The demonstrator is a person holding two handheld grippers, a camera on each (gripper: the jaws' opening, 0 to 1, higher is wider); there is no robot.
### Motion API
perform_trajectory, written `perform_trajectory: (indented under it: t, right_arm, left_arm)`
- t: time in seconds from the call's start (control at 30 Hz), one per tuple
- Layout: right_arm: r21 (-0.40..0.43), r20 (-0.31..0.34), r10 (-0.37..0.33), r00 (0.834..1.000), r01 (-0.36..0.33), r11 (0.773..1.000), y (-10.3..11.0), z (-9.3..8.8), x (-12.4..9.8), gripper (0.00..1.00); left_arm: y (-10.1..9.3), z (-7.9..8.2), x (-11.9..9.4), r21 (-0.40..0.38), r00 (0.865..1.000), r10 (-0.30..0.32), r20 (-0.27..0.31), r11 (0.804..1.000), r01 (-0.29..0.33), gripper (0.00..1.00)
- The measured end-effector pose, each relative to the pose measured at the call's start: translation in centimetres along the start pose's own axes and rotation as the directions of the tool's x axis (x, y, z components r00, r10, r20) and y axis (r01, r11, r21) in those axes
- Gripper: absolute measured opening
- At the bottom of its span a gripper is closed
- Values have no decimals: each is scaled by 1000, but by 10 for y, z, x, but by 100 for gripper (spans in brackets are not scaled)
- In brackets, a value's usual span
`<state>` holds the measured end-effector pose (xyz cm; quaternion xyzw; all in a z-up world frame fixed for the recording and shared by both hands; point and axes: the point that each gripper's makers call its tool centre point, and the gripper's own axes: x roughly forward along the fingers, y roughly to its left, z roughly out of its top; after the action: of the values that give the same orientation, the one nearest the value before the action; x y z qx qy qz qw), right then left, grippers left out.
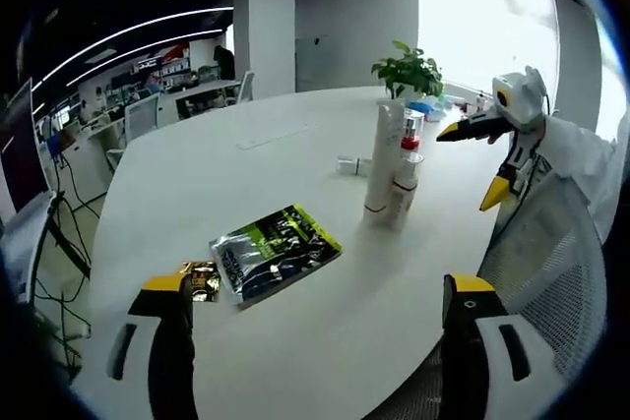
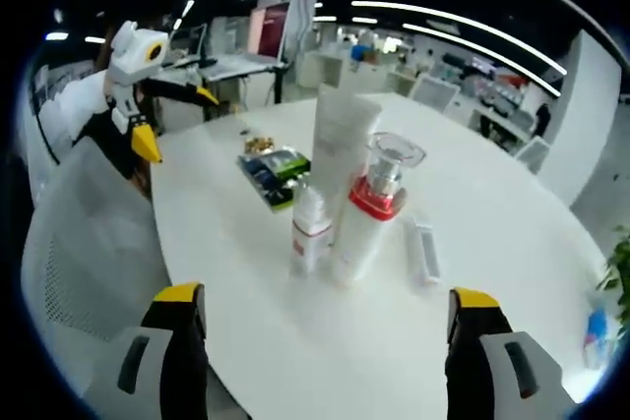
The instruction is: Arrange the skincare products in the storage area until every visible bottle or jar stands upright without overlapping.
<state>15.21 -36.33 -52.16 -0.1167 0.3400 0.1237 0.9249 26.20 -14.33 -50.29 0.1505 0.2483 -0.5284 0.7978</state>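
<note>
Open-plan office space with ceiling light strips surrounds a large white table [image 1: 295, 194], on which the skincare products are grouped toward one rounded edge. A tall white tube [image 2: 340, 150], a pump bottle with a red collar and clear cap [image 2: 372, 209] and a small white bottle [image 2: 310, 228] are seen standing upright, close together; whether they touch cannot be told. One small white item [image 2: 423, 248] is seen lying flat just beside the group, on the side away from the table edge, so it is judged that most of the arranging is done and this piece is left to be stood up, if it is a product that stands. A green and black foil pouch [image 1: 276, 253] lies flat further along the table, with a small gold packet [image 1: 202, 280] by it.

The left gripper [image 1: 315, 331] is held wide open with nothing between its jaws, over the table edge near the pouch. The right gripper [image 2: 325, 341] is likewise wide open and empty, facing the bottles. A potted plant [image 1: 409, 71] stands at the far edge. Labels are too blurred to read, and the flat item's kind is not made out.
</note>
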Motion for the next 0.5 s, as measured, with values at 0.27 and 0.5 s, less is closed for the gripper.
perform_trajectory:
  t: [0.27,0.5]
  right_arm:
    - [-4,-14,-15,1000,15,1000,-12,-4,2,100]
    - [-10,-28,-10,1000,10,1000,-22,-6,7,100]
  left_arm:
    - [8,0,2,-3,1000,0,6,1000,0,98]
    - [13,-1,3,-4,1000,-2,3,1000,2,99]
